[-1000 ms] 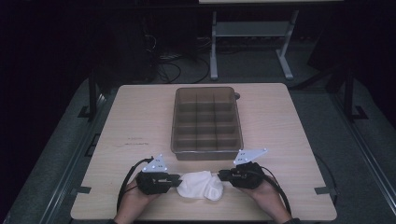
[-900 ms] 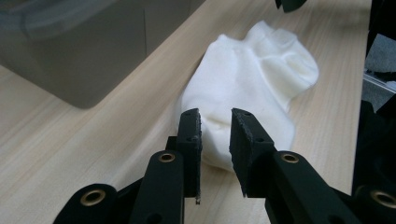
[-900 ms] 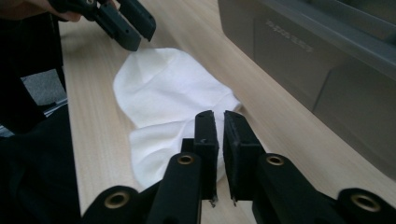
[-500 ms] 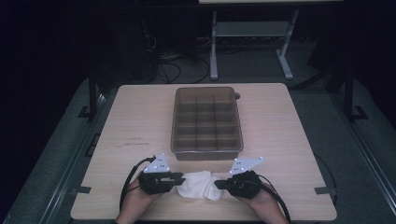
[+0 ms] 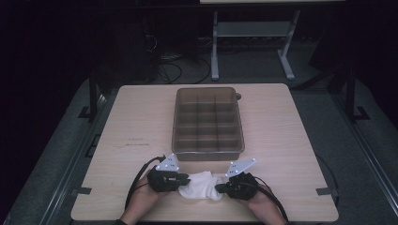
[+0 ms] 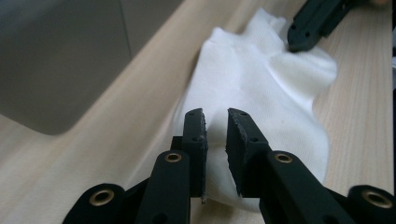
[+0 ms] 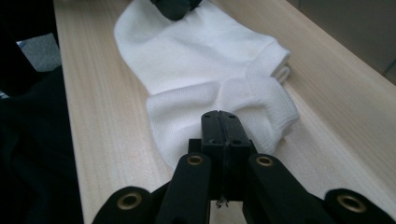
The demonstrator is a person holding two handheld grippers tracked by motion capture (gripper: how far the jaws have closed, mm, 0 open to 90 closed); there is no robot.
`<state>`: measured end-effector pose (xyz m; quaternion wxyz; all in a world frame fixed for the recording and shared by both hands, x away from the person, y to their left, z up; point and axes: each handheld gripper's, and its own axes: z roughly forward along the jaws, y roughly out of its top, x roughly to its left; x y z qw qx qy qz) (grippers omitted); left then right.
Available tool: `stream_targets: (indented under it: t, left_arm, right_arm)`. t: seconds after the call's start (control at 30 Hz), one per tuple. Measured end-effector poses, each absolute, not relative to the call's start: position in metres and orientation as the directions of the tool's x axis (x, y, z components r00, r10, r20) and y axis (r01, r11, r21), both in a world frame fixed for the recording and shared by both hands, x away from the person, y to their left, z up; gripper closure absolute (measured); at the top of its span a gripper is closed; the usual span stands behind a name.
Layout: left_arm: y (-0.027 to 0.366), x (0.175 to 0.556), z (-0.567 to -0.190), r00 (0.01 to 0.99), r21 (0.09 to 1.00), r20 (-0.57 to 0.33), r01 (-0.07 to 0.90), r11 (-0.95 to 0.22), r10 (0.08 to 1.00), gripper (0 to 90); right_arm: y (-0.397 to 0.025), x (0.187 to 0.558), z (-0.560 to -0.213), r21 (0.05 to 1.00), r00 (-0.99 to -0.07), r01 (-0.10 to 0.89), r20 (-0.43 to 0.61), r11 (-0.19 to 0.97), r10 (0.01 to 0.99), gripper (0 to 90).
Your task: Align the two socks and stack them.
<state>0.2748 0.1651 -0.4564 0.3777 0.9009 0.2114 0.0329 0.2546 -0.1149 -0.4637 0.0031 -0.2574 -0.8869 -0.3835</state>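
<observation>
White sock (image 5: 202, 185) near table's (image 5: 141, 122) 6 o'clock edge: left gripper (image 6: 215, 122) narrowly parted over it, right gripper (image 7: 220, 122) clamps its cuff.

brown compartment tray (image 5: 208, 121) mid-table, wooden table (image 5: 141, 122), metal stand (image 5: 251, 33) behind

Left gripper (image 6: 215, 116): jaws slightly parted over the near end of a white sock (image 6: 261, 88) lying on the wooden table (image 6: 359, 121). The other gripper (image 6: 317, 23) touches the sock's far end.
</observation>
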Motion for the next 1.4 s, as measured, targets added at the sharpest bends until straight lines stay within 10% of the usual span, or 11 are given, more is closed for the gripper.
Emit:
stream_targets:
  t: [1.4]
  left_arm:
    - [0.142,0.254,-0.441,0.928,0.756,-0.093,0.301,-0.581,0.360,81.8]
  right_arm:
    - [-0.126,0.293,-0.468,0.688,-0.825,0.468,0.116,0.555,0.552,89.9]
